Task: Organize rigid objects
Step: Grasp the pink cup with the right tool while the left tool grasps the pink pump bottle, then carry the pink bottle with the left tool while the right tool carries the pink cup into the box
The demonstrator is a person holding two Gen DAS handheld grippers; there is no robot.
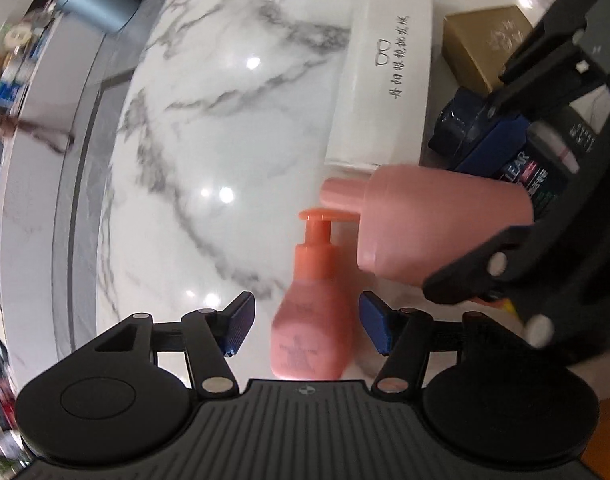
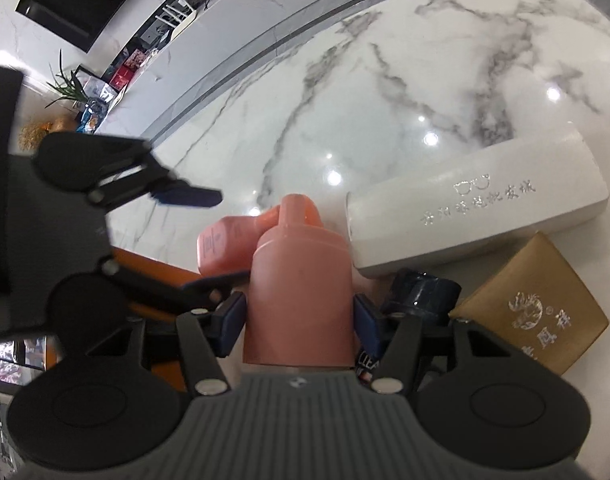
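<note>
In the left wrist view, the left gripper (image 1: 303, 326) is hanging spread over a small orange-pink plastic pump bottle (image 1: 311, 320) lying on the white marble tabletop (image 1: 209, 120), its pads clear of it. In the right wrist view, the right gripper (image 2: 299, 326) is pinching a larger pink capped bottle (image 2: 301, 288), just beside a white rectangular case (image 2: 477, 204) and a gold box (image 2: 533, 304).

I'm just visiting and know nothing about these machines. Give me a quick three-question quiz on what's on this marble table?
1. True or false: the right claw grips a pink bottle.
2. What lies between the left claw's open fingers?
3. Which is beside the gold box: A) white case B) banana?

Key
1. True.
2. A small pump bottle, lying untouched.
3. A.
</note>
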